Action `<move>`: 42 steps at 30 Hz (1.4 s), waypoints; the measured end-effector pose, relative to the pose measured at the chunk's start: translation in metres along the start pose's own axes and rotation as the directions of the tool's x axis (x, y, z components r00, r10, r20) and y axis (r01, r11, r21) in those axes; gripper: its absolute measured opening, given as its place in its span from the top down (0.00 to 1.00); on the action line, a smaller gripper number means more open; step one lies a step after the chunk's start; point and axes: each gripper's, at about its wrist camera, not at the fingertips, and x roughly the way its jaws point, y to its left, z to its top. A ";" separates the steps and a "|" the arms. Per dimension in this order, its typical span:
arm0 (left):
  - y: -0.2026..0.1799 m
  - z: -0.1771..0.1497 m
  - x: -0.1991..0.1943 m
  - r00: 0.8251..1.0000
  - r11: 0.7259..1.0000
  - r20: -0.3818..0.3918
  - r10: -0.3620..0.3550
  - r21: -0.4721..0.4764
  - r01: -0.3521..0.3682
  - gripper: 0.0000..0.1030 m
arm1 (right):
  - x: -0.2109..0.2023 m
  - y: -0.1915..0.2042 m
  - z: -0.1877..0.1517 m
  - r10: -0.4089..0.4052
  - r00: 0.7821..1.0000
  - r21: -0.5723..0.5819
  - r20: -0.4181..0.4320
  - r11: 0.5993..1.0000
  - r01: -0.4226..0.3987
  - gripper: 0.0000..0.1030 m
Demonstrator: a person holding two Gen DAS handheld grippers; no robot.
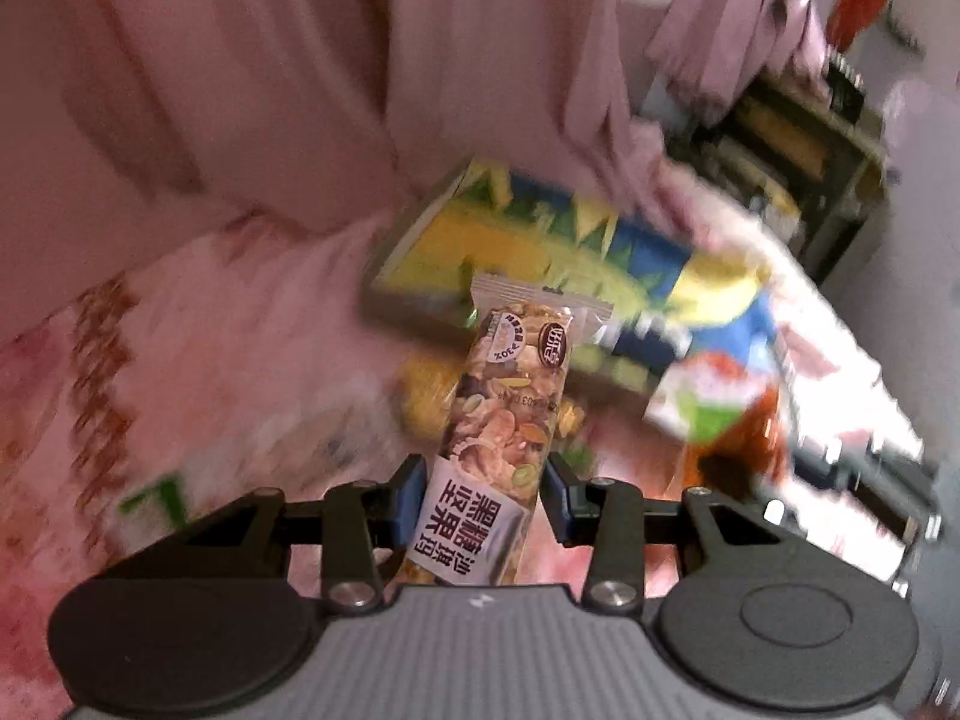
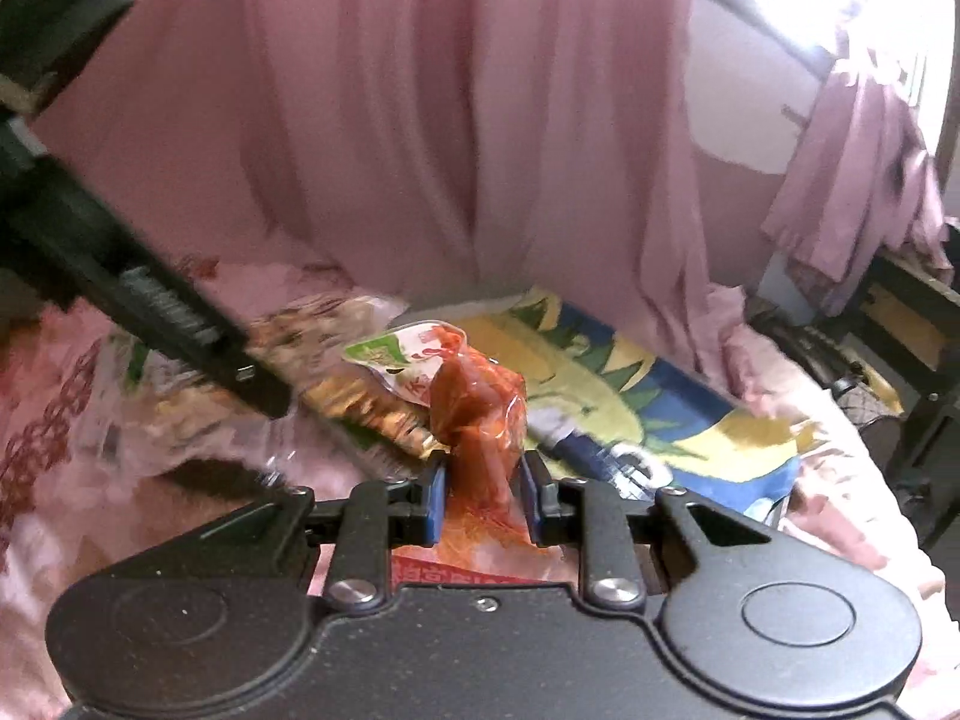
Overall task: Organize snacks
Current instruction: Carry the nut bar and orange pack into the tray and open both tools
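Note:
My left gripper (image 1: 483,495) is shut on a nut-and-fruit bar (image 1: 510,402) in a clear wrapper with a white label, held upright above the bed. Behind it lies a flat yellow, blue and green box (image 1: 534,246). My right gripper (image 2: 483,495) is shut on a red-orange snack packet (image 2: 480,414) with a white and green top. The same box shows in the right wrist view (image 2: 630,372) beyond the packet. The left gripper's black body (image 2: 120,276) crosses the left of that view. The red packet also shows blurred in the left wrist view (image 1: 714,408).
A pink patterned bedspread (image 1: 210,372) covers the surface. Pink curtains (image 2: 450,120) hang behind. Loose clear and gold snack wrappers (image 2: 336,384) lie left of the box. A dark shelf unit (image 1: 798,144) stands at the right, and dark furniture (image 2: 924,324) at the right edge.

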 end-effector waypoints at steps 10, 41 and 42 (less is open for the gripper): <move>-0.043 0.065 0.058 0.979 0.988 0.157 -0.132 -0.056 0.143 0.56 | 0.016 -0.062 0.020 -0.225 0.972 0.064 0.065 0.973 0.221 0.74; -0.046 0.052 0.146 0.975 0.976 0.136 -0.174 -0.110 0.189 0.56 | 0.107 -0.091 -0.003 -0.266 0.953 0.070 -0.145 0.958 0.278 0.74; -0.047 0.052 0.146 0.976 0.976 0.134 -0.171 -0.113 0.186 0.56 | 0.107 -0.091 -0.003 -0.264 0.953 0.073 -0.148 0.958 0.277 0.74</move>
